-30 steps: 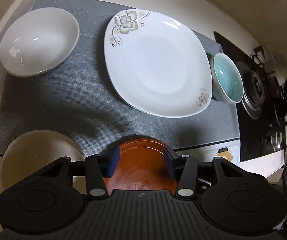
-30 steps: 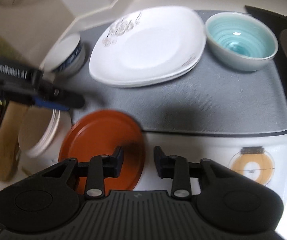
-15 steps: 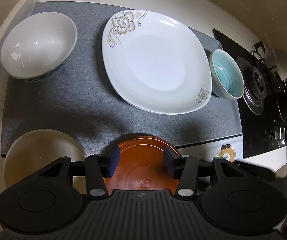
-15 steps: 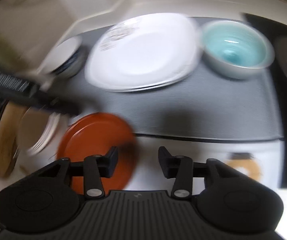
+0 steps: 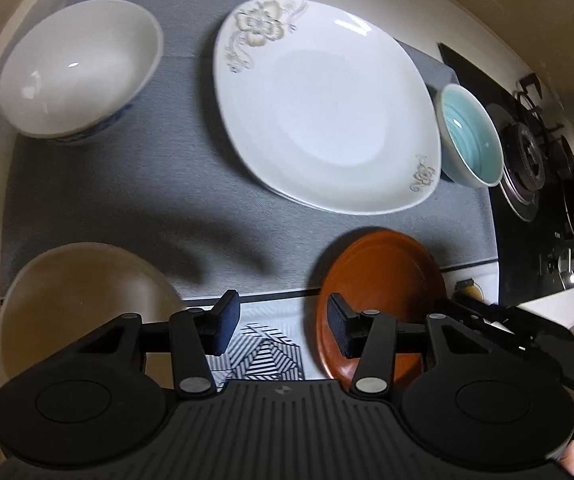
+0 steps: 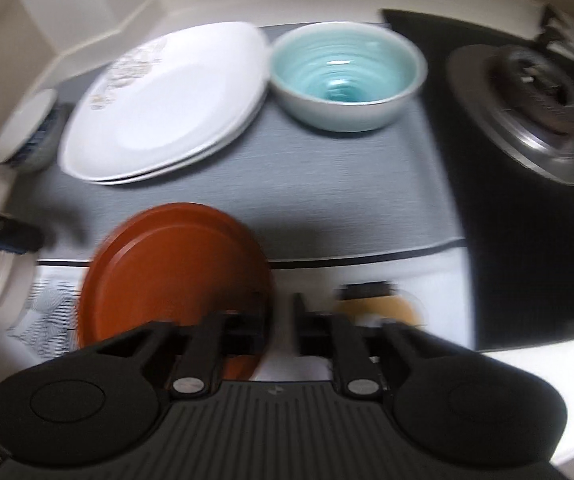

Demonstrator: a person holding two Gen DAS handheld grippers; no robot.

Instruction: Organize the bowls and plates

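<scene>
Your right gripper (image 6: 281,320) is nearly closed on the near-right rim of the brown plate (image 6: 175,268): the left finger lies over the plate, the right one just outside the rim. Motion blur stops me telling whether it actually clamps or only brackets the edge.

Your left gripper (image 5: 283,326) has its jaws wide apart and holds nothing. Blue pads (image 5: 226,322) face each other above a black-and-white striped patch (image 5: 265,354) on the counter; the right pad overlaps the brown plate's left edge in the left wrist view, contact unclear.

The brown plate (image 5: 383,288) is round, glossy, with a raised rim. It sits on the near edge of the grey mat (image 5: 135,196), part on the woven mat, part on the white counter.

Far of it, centre of the mat: a rounded-square white plate (image 5: 327,120) with floral print at two corners. The right wrist view shows a second rim beneath it, so it is a stack of two.

Right of that, just beside it: a teal bowl (image 6: 347,72), ribbed glaze inside, pale outside, empty.

Far left: a white bowl (image 5: 79,80), blue pattern on the outside, empty.

Near left: a matte cream plate (image 5: 79,300).

Far right: a black gas hob (image 6: 527,112) with a metal burner ring.
</scene>
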